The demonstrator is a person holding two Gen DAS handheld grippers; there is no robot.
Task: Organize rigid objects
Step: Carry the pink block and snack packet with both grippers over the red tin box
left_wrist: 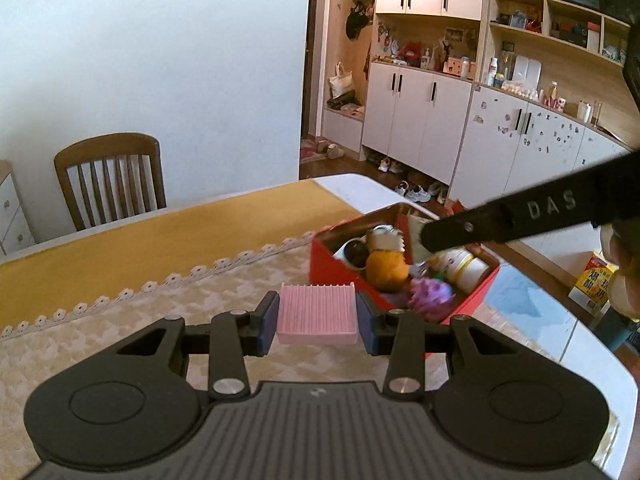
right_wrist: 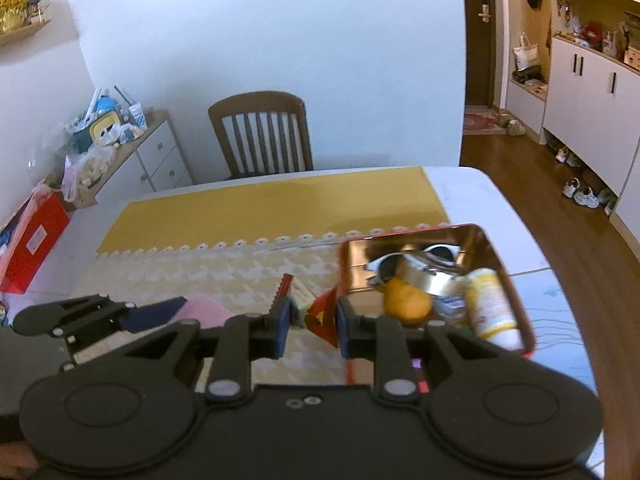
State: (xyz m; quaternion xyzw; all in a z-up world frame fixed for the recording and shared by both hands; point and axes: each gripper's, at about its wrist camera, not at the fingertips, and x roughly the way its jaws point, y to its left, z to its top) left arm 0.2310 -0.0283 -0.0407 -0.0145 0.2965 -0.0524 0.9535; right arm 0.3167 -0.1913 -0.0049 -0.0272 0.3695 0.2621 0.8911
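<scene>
My left gripper (left_wrist: 317,322) is shut on a pink ribbed block (left_wrist: 316,312), held above the cream lace mat (left_wrist: 120,332). Just beyond it stands an open red tin (left_wrist: 332,272) with an orange ball (left_wrist: 386,270), a purple item (left_wrist: 432,296), a white jar (left_wrist: 468,268) and other small things inside. A black finger of my right gripper (left_wrist: 480,228) reaches over the tin. In the right wrist view, my right gripper (right_wrist: 310,320) is shut on a red and white packet (right_wrist: 322,316) with a serrated edge, left of the tin (right_wrist: 408,232). The left gripper (right_wrist: 160,314) and pink block (right_wrist: 204,308) show at the lower left.
A yellow cloth (right_wrist: 280,208) lies past the mat. A wooden chair (right_wrist: 260,136) stands at the table's far side. The table's white edge (right_wrist: 480,192) drops off to wooden floor on the right. A red box (right_wrist: 32,240) and a cluttered drawer unit (right_wrist: 160,152) sit at the left.
</scene>
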